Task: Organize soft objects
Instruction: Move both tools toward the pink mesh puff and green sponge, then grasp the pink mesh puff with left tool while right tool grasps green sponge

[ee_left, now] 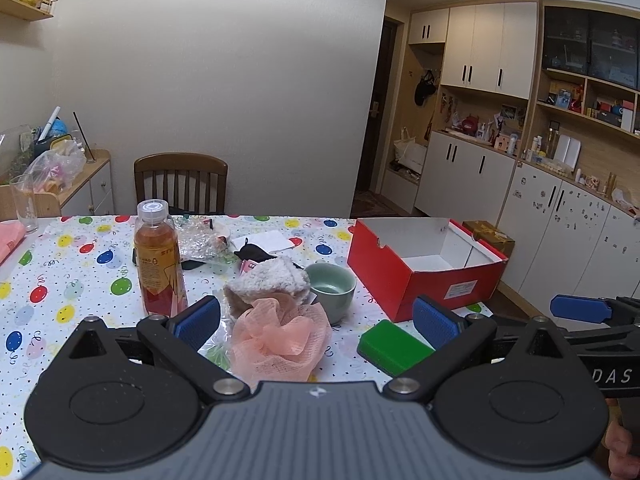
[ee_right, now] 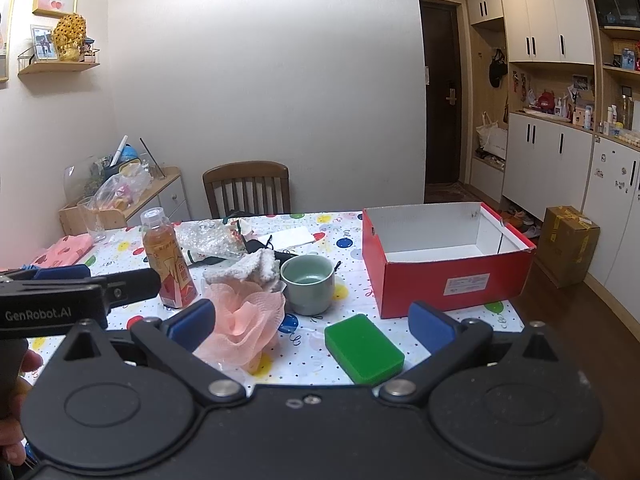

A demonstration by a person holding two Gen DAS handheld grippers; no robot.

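Observation:
A pink mesh bath puff (ee_left: 280, 336) (ee_right: 244, 320) lies on the balloon-print table, with a fluffy white cloth (ee_left: 268, 280) (ee_right: 248, 266) just behind it. A green sponge (ee_left: 394, 346) (ee_right: 362, 348) lies to the right. An open red shoebox (ee_left: 424, 264) (ee_right: 444, 256), empty inside, stands at the table's right edge. My left gripper (ee_left: 316, 320) is open above the puff, touching nothing. My right gripper (ee_right: 312, 322) is open and empty, with the puff and the sponge between its fingers' lines.
A green ceramic cup (ee_left: 332, 288) (ee_right: 308, 288) stands beside the cloth. A drink bottle (ee_left: 160, 258) (ee_right: 168, 258) stands at the left. Crumpled plastic (ee_right: 208, 236), a black item, a white paper and a drinking glass (ee_left: 24, 204) lie behind. A wooden chair (ee_right: 248, 188) stands at the far side.

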